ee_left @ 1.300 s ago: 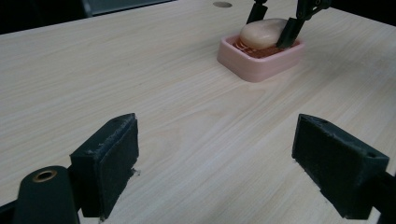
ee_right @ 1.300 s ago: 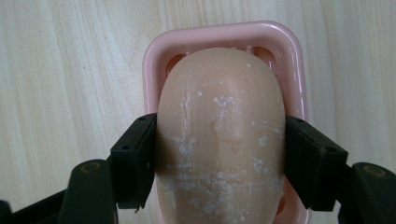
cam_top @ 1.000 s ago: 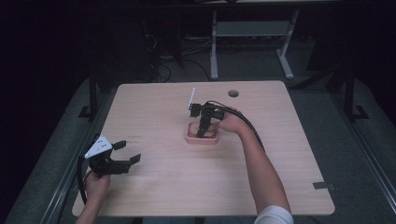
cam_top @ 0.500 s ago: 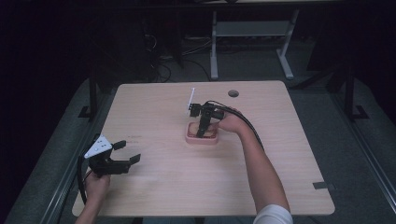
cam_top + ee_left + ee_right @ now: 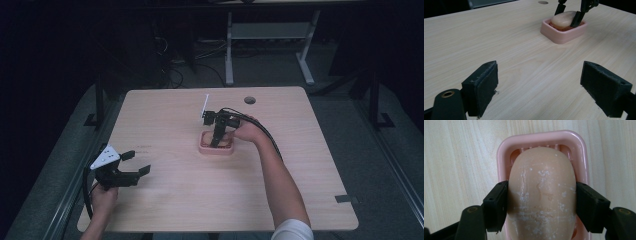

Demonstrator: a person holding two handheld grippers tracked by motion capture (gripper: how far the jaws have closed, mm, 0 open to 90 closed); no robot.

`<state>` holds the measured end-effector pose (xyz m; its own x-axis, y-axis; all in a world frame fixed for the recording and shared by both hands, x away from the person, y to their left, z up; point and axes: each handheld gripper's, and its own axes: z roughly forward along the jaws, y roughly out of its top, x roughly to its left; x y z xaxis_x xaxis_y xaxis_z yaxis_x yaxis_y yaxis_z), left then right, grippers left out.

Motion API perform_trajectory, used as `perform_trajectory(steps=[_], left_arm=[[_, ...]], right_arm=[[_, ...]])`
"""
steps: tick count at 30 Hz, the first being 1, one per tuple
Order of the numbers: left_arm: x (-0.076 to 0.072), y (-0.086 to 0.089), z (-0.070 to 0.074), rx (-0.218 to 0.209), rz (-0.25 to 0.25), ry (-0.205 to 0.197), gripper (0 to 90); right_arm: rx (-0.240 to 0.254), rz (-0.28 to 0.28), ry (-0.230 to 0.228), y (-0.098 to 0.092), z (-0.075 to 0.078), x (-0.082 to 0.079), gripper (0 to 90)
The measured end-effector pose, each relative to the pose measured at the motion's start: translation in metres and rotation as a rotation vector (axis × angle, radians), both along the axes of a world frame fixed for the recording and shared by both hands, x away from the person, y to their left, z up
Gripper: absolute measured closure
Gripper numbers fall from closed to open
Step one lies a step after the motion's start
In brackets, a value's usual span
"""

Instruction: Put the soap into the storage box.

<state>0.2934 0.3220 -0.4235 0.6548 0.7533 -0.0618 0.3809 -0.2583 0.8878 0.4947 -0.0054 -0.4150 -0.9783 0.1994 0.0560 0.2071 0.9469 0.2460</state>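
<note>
Soap bar (image 5: 542,192): lying in the pink dish (image 5: 504,147), just past table centre, toward 12 o'clock.
Right gripper (image 5: 541,207): clamped on the soap's long flanks, pads at 9 and 3 o'clock.
Handling: rounded, dry, chalk-flecked — likely firm, light, prone to slip; hold mid-flank.
Left gripper (image 5: 546,87): jaws wide apart, empty — over the table's near-left area.

Both grippers (image 5: 131,163) (image 5: 216,142) had black, foam-padded jaws and black cables; the person wore a white short sleeve (image 5: 295,230).
</note>
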Motion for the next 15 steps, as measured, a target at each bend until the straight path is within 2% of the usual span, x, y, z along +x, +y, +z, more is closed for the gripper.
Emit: perform_trajectory(steps=[15], left_arm=[[0.0001,0.0002,0.0,0.0,0.001,-0.001,14.3]], right_arm=[[0.004,-0.003,-0.002,0.0001,0.0007,-0.0008,31.7]])
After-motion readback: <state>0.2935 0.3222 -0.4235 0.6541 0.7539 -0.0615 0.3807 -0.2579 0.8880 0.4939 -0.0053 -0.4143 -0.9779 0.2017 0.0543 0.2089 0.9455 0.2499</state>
